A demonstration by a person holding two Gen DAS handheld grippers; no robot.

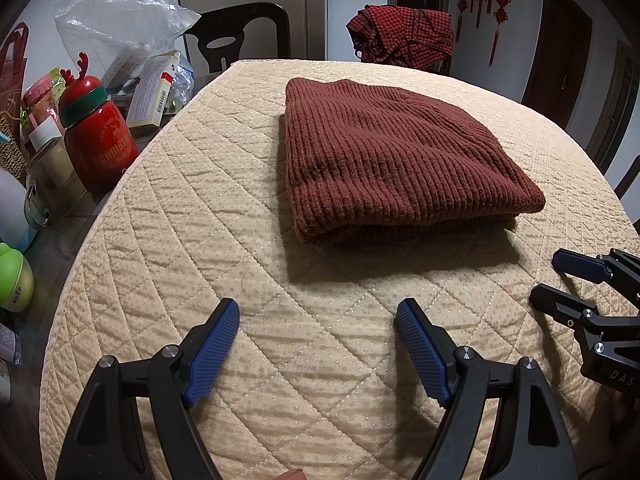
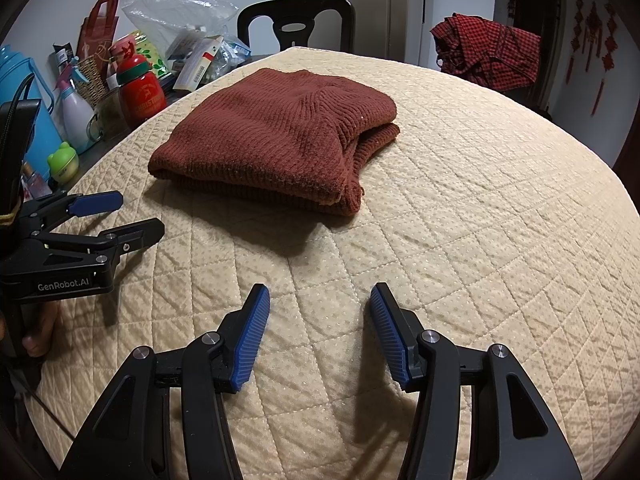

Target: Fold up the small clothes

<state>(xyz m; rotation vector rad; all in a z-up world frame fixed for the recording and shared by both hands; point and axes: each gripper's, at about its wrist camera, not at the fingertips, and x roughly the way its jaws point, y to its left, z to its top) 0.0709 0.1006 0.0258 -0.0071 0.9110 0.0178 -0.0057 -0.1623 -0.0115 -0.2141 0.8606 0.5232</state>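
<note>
A rust-brown ribbed knit garment [image 1: 392, 160] lies folded in a thick flat stack on the quilted beige table cover [image 1: 224, 216]. My left gripper [image 1: 318, 312] hovers open over bare cover just in front of the stack, with nothing between its blue pads. In the right wrist view the same garment [image 2: 276, 136] shows its layered open edge toward the right. My right gripper [image 2: 319, 300] is open too, empty, a short way in front of the stack. Each gripper appears at the edge of the other's view: the right gripper [image 1: 548, 280] and the left gripper [image 2: 140, 214], both apart from the garment.
Clutter crowds the table's left side: a red Christmas bottle [image 1: 96, 140], a glass jar [image 1: 52, 184], a clear plastic bag with boxes [image 1: 128, 36], a green frog pot [image 1: 14, 280]. A black chair [image 1: 240, 36] and a chair draped with red checked cloth [image 1: 404, 36] stand behind.
</note>
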